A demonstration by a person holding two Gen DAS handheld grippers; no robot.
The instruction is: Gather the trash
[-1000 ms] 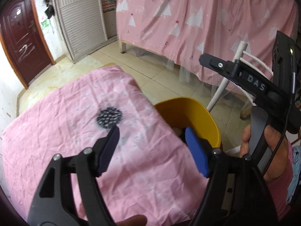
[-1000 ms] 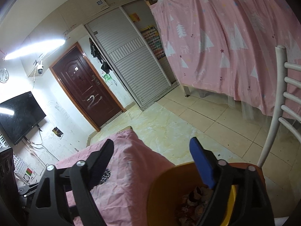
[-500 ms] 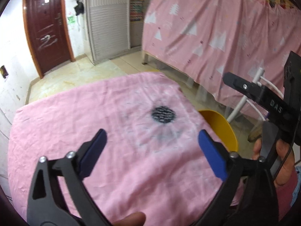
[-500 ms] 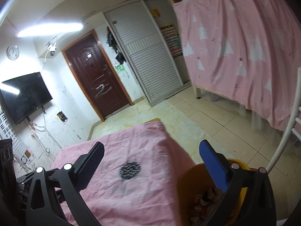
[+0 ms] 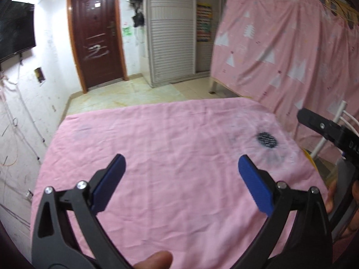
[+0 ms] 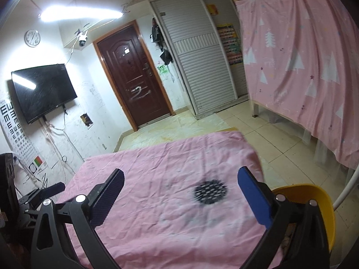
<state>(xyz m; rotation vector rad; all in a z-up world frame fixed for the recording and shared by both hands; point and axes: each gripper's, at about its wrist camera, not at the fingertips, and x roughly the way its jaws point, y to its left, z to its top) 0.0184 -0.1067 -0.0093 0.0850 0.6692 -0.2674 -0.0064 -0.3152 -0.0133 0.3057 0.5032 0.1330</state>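
My left gripper (image 5: 181, 160) hangs open over the pink cloth of the table (image 5: 157, 134), with nothing between its blue pads. My right gripper (image 6: 181, 172) is open too, empty, above the same cloth near a dark spotted mark (image 6: 210, 191). The yellow bin (image 6: 314, 192) stands beside the table's right edge, below the right gripper's right finger; its contents are almost hidden. In the left wrist view only a sliver of the bin (image 5: 310, 157) shows, under a black finger (image 5: 323, 126) of the right gripper. I see no loose trash on the cloth.
A white chair (image 6: 345, 190) stands right of the bin. A bed frame draped in a pink curtain (image 6: 303, 67) fills the right side. Tiled floor (image 6: 258, 123) leads to a brown door (image 6: 134, 74), with a wall television (image 6: 42, 89) on the left.
Both grippers have swung left, away from the bin and over the table. Their jaws have spread wider. The bin has slid to the right edge of both views.
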